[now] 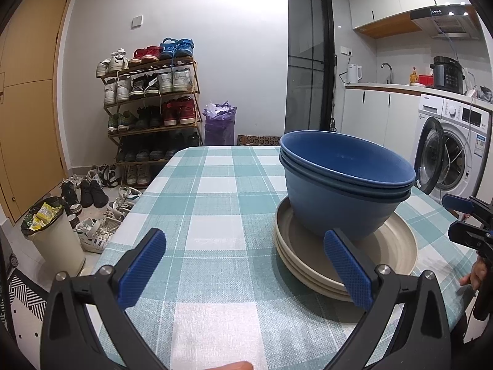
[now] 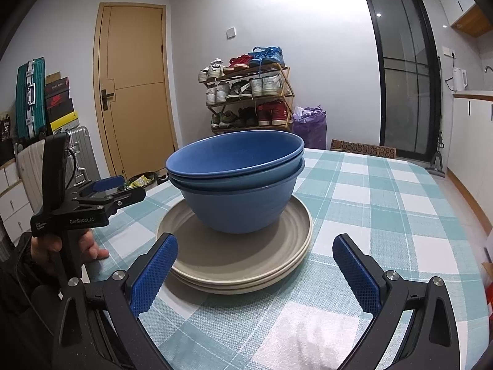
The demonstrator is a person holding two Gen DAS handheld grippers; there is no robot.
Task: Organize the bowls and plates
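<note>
Nearest in the right wrist view, the right gripper is seen with its blue pads spread wide and nothing between them, held low over the checked tablecloth just short of the stack. In the left wrist view the left gripper is likewise spread wide and empty; its right-hand pad overlaps the near rim of the plates in the picture, though contact cannot be confirmed.

Just beyond the fingers, the beige plates are piled on the table, at least three rims being countable. On them, slightly off centre toward the far side, two blue bowls are nested; the upper bowl sits tilted in the lower one.

The stack appears already gathered, so the step in hand is judged to be either a final straightening or a withdrawal. If the upper bowl is to be levelled, its rim should be pressed gently from one side while the plates are steadied by the other gripper. Sideways force should be kept small, since the smooth plates could slide on one another.

Farther off, a shoe rack and a wooden door are seen against the wall.
</note>
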